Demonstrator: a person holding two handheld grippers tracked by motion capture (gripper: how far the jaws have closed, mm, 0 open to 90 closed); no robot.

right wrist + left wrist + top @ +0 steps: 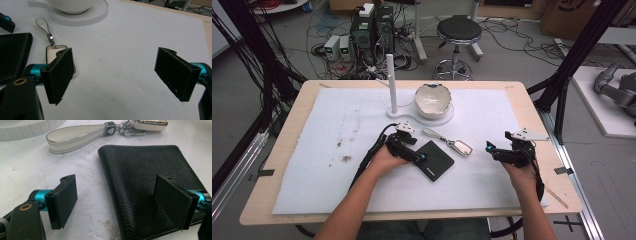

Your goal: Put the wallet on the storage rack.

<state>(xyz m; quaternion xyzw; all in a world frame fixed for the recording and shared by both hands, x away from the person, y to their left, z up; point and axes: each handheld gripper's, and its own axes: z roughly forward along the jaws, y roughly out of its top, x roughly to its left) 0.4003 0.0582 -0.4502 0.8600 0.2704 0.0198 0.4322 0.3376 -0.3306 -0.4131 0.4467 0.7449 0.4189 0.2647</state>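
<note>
one black wallet [435, 160], one white key fob [460, 146], one white bowl [432, 100], one white stand [392, 85], two grippers

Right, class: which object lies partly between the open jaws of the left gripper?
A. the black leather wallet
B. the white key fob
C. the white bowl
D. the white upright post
A: in the left gripper view, the black leather wallet lies under the left gripper, whose right jaw is over it.

A black pebbled wallet [147, 187] with pale stitching is lying by a white, silver-trimmed key strap [75, 137].
</note>
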